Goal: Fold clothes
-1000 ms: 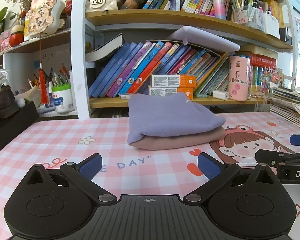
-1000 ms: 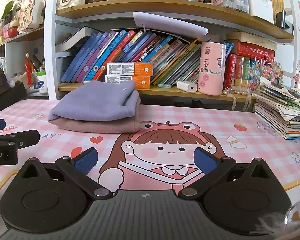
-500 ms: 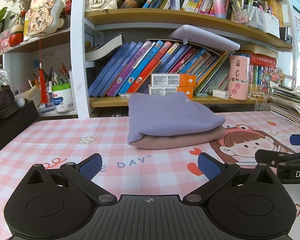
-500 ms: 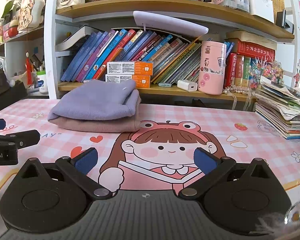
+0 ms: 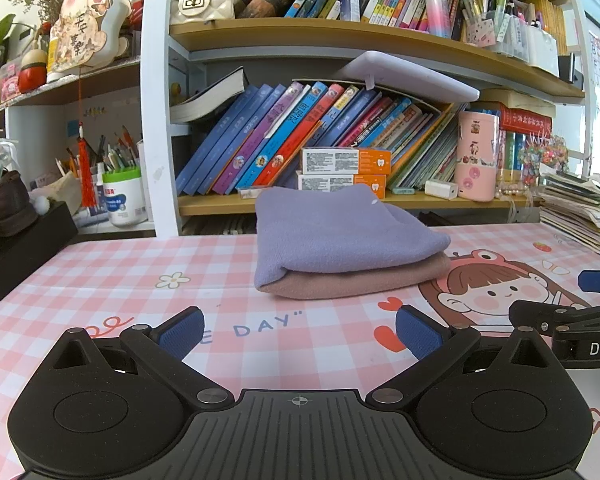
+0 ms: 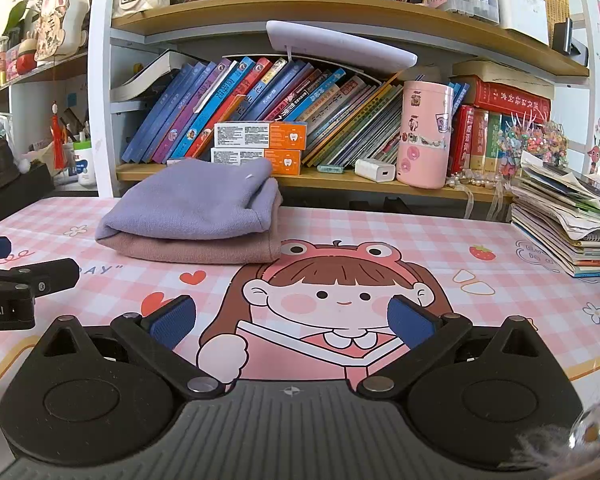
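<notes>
A folded lilac garment (image 5: 340, 236) lies on top of a folded dusty-pink garment (image 5: 360, 282) at the back of the pink checked table mat (image 5: 100, 280). The stack also shows in the right wrist view, lilac (image 6: 196, 204) over pink (image 6: 204, 250). My left gripper (image 5: 298, 332) is open and empty, low over the mat, well short of the stack. My right gripper (image 6: 292, 320) is open and empty over the cartoon girl print, to the right of the stack. Each gripper's tip shows at the edge of the other's view.
A bookshelf (image 5: 340, 196) with books, boxes and a pink canister (image 6: 424, 132) stands right behind the stack. A pile of magazines (image 6: 568, 224) sits at the right edge. A black box (image 5: 16, 252) borders the mat on the left.
</notes>
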`<state>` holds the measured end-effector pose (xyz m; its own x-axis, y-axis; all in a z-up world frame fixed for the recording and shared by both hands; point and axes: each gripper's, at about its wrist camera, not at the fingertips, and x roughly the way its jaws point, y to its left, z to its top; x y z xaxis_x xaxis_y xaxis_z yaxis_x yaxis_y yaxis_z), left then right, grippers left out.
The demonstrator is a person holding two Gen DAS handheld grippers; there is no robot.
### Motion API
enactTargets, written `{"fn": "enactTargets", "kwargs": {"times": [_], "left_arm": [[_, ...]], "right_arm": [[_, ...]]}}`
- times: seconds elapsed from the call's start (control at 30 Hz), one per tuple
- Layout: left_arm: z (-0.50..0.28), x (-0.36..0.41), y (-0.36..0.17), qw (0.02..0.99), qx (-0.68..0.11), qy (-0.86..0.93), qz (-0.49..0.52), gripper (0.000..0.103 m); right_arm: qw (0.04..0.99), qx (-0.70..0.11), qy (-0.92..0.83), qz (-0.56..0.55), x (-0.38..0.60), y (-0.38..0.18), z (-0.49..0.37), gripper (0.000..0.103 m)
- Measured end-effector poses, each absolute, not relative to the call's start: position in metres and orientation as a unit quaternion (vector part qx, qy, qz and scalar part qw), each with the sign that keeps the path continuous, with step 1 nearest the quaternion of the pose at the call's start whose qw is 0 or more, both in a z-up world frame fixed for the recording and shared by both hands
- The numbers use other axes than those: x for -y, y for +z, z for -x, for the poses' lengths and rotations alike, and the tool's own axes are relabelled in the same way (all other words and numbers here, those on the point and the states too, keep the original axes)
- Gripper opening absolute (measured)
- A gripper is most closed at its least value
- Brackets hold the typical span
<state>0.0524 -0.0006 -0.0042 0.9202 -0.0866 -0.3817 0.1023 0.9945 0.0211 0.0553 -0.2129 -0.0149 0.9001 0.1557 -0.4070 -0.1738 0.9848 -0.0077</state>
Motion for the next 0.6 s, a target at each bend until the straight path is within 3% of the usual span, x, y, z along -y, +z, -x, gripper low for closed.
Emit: {"fn": "enactTargets", "kwargs": {"times": [0.6], "left_arm": [[-0.0528,0.0011,-0.0046,0.979,-0.196,-0.048,-0.02,0.103]], "right_arm": [[0.974,-0.209,0.086,0.023,0.2125,-0.0154,-0.0561,0.103]]}}
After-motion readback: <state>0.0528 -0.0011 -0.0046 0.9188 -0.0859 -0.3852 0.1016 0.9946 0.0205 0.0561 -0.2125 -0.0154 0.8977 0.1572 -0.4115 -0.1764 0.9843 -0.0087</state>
